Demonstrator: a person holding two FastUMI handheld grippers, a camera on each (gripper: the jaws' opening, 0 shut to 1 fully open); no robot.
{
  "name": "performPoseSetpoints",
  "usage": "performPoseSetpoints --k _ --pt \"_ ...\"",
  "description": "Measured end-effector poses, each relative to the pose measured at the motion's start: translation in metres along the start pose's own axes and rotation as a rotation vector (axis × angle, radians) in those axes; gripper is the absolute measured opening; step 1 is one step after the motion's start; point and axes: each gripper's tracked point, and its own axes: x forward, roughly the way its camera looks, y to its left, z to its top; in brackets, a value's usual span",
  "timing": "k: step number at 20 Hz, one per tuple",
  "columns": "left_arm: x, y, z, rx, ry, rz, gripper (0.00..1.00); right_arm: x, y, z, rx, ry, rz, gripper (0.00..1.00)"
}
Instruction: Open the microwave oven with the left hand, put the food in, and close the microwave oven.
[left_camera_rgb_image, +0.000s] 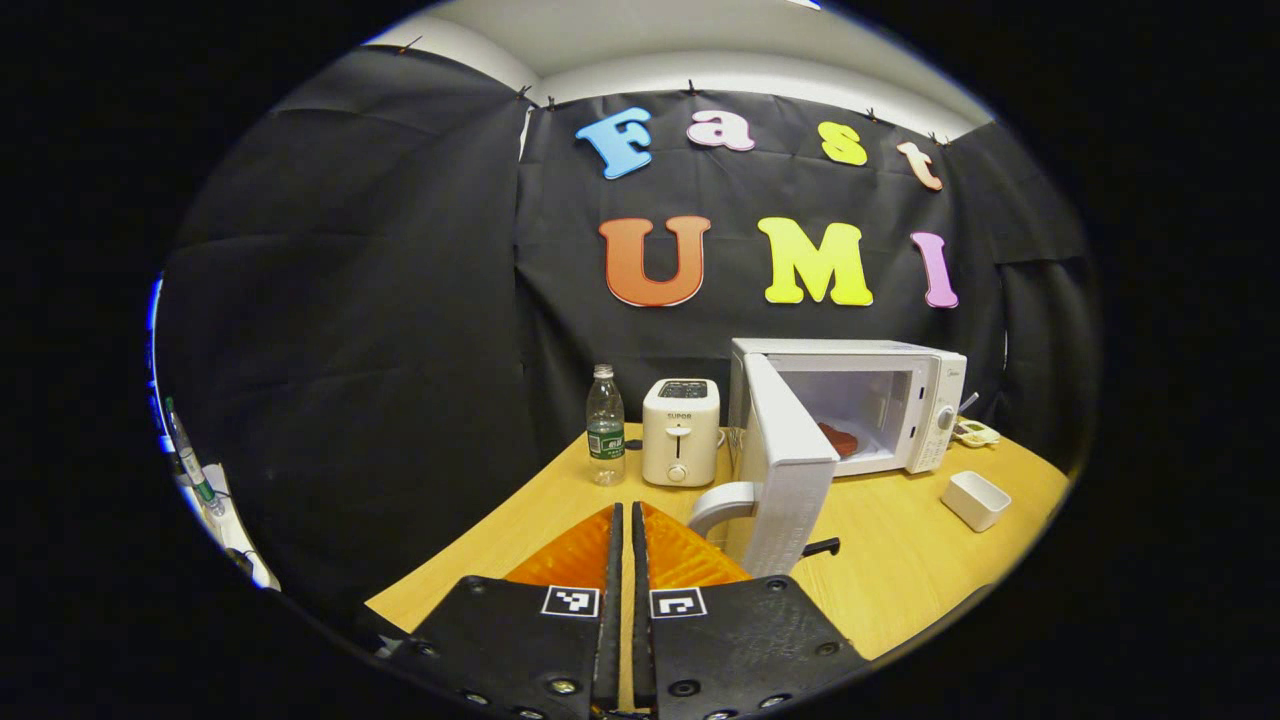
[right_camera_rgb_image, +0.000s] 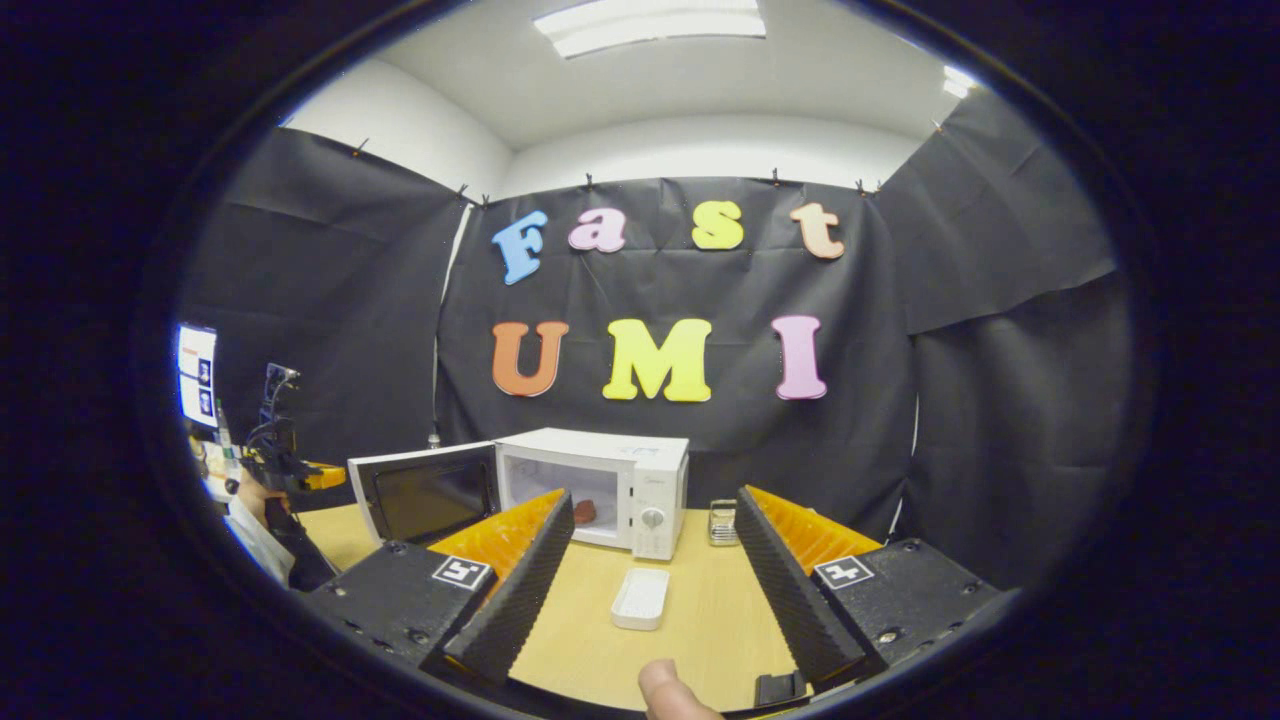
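On the table (left_camera_rgb_image: 900, 570): microwave oven (left_camera_rgb_image: 905, 400) door (left_camera_rgb_image: 790, 470) ajar, food (left_camera_rgb_image: 840, 438) inside | left gripper (left_camera_rgb_image: 631, 520) fingers together, empty; right gripper (right_camera_rgb_image: 650, 530) spread, empty | risk: closed fingers glance off door edge, shoving oven.

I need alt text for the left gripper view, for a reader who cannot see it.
A white microwave stands with its door swung open and reddish food inside. The left gripper, shut and empty, points at it over a wooden table with a toaster and bottle.
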Motion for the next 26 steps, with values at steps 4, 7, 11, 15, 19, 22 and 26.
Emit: performPoseSetpoints --k 4,7,11,15,19,22,26 --pt "0.012 -0.007 -0.01 -0.017 -0.005 -0.038 0.05 0.007 0.003 -0.01 0.022 0.029 0.025 0.94" --pt "0.009 -0.019 -0.008 -0.039 -0.03 -0.072 0.02 0.012 0.001 -0.015 0.031 0.047 0.019 1.0" --pt "0.004 -0.038 -0.003 -0.046 -0.076 -0.12 0.0 0.011 -0.001 -0.017 0.042 0.053 0.012 1.0" --pt "0.003 -0.066 -0.011 -0.057 -0.069 -0.172 0.0 0.009 -0.003 -0.017 0.04 0.05 0.014 1.0" --pt "-0.004 -0.101 -0.009 -0.062 -0.095 -0.232 0.11 0.009 -0.01 -0.017 0.041 0.046 -0.005 1.0" --pt "-0.006 -0.132 -0.009 -0.048 -0.105 -0.277 0.0 0.006 -0.015 -0.018 0.043 0.051 -0.012 1.0" --pt "-0.006 -0.177 -0.009 -0.034 -0.113 -0.347 0.0 0.008 -0.031 -0.016 0.038 0.046 -0.039 1.0"
